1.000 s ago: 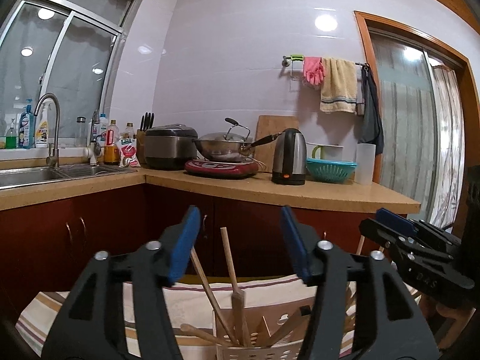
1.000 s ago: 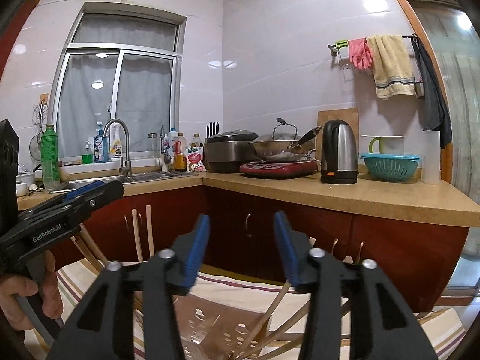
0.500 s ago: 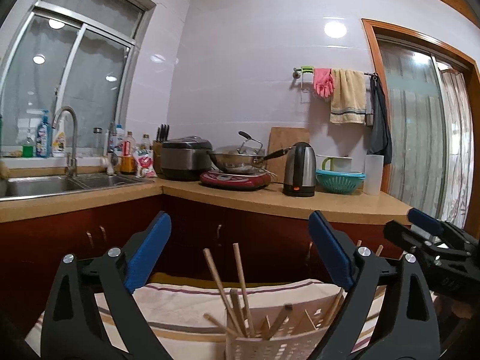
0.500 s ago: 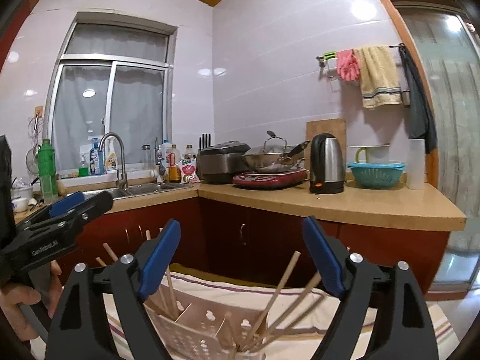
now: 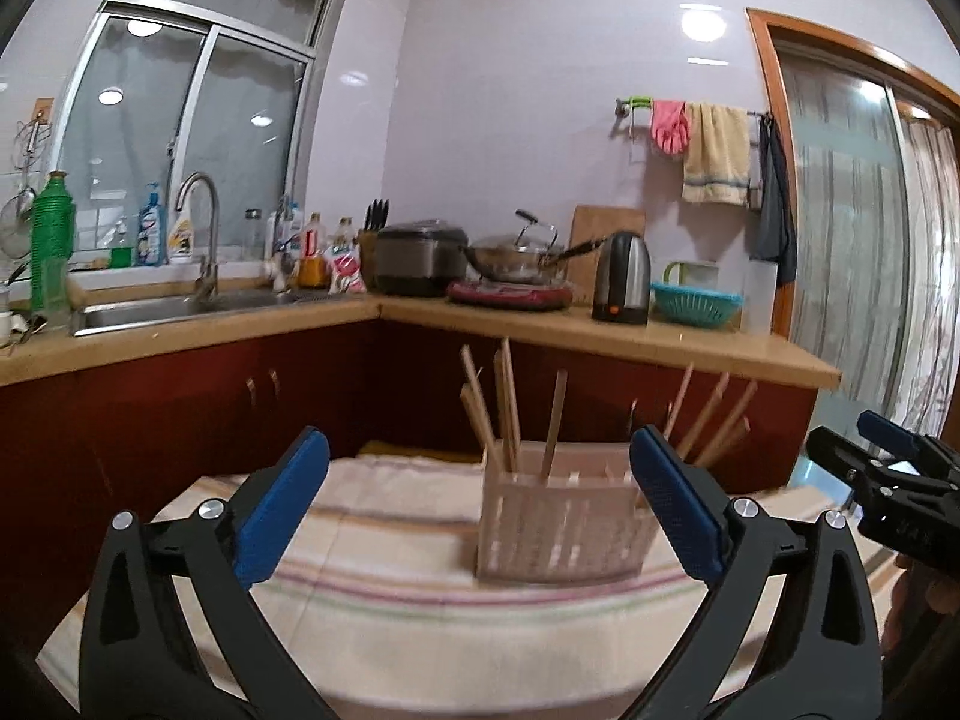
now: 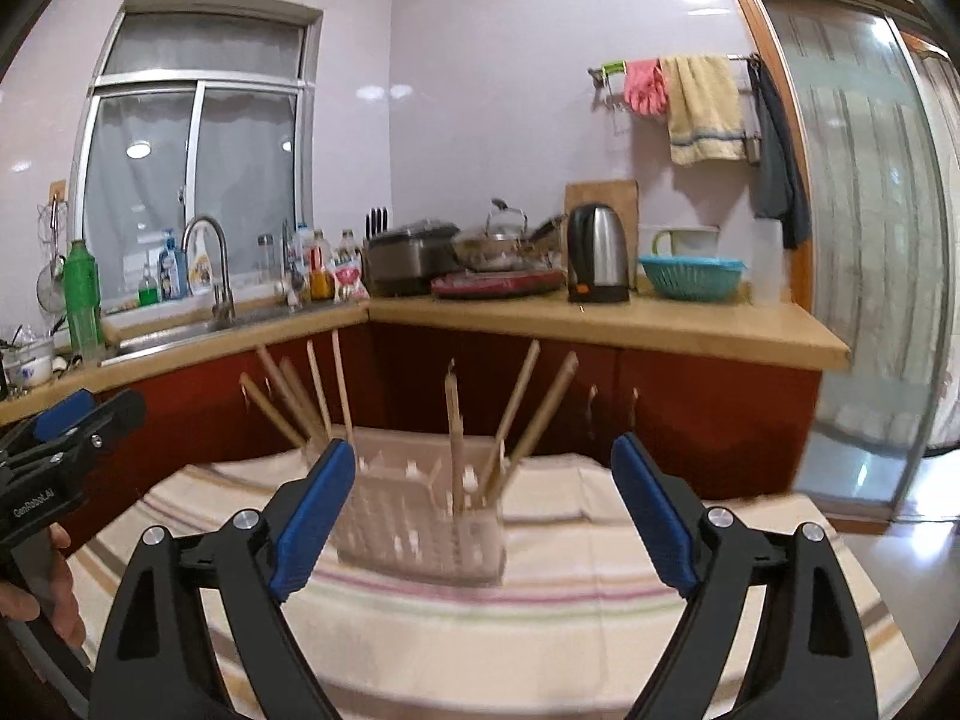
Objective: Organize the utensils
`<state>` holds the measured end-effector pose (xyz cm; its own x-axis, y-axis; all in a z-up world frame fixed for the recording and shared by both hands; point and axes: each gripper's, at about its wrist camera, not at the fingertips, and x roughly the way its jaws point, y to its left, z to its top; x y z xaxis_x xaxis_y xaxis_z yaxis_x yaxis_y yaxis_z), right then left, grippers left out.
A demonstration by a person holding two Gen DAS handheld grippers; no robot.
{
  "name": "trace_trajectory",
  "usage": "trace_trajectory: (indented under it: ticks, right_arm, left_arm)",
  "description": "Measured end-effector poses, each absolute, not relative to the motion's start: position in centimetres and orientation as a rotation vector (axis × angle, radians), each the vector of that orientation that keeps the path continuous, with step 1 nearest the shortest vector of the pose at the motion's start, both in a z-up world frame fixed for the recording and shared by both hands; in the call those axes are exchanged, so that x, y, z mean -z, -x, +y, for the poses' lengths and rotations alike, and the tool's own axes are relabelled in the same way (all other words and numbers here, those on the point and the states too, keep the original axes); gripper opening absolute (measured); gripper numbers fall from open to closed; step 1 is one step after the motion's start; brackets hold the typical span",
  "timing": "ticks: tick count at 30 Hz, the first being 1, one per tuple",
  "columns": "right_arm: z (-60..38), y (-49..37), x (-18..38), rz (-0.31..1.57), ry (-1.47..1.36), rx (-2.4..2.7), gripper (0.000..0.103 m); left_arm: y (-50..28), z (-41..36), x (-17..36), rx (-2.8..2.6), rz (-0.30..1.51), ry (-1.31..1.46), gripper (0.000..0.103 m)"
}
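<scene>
The left claw [image 5: 480,498] is seen spread wide, its jaws opening at this moment, with nothing gripped and no pad touching anything; the utensil holder [image 5: 558,525] merely appears beyond the gap. The right claw [image 6: 483,507] is likewise held wide and empty, its jaws not visibly moving.

The holder is set on the striped cloth [image 6: 600,600] covering the counter, well clear of both claws. Wooden chopsticks [image 6: 456,426] stand tilted in its compartments, one bunch toward the left, another toward the right.

The step in hand is judged to be a release and withdrawal. It is best done level and straight, so that no protruding stick is snagged and the light holder is not tipped. No loose utensil is visible on the cloth.
</scene>
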<state>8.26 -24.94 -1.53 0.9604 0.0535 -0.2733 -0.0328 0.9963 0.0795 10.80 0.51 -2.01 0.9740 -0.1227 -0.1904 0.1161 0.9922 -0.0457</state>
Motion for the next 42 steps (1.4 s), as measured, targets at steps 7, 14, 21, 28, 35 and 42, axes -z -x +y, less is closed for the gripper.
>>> trace_trajectory:
  ticks: [7,14,21,28,35,42]
  right_arm:
    - [-24.5,-3.6,2.5,0.338,-0.076,-0.019,0.085]
    - [-24.1,0.2,1.7,0.35,-0.09,-0.022,0.085]
    - [-23.5,3.6,-0.4,0.298,-0.069,-0.025,0.086]
    - [-23.4,6.1,-2.0,0.24,-0.057,-0.002,0.086]
    - [-23.5,6.6,-2.3,0.227,-0.056,0.002,0.086]
    - [-23.4,6.9,-2.2,0.218,-0.052,0.002,0.086]
  left_arm:
    - [-6.4,1.6,3.0,0.102,0.262,0.069,0.099]
    - [-2.2,1.7,2.4,0.08,0.277,0.033,0.099]
    - [1.2,1.3,0.6,0.078,0.244,0.023,0.099]
    - [3.6,0.4,-1.1,0.078,0.19,0.012,0.099]
    - [4.2,0.1,-1.2,0.08,0.183,0.005,0.099]
    - [4.0,0.2,-1.1,0.08,0.194,0.012,0.099]
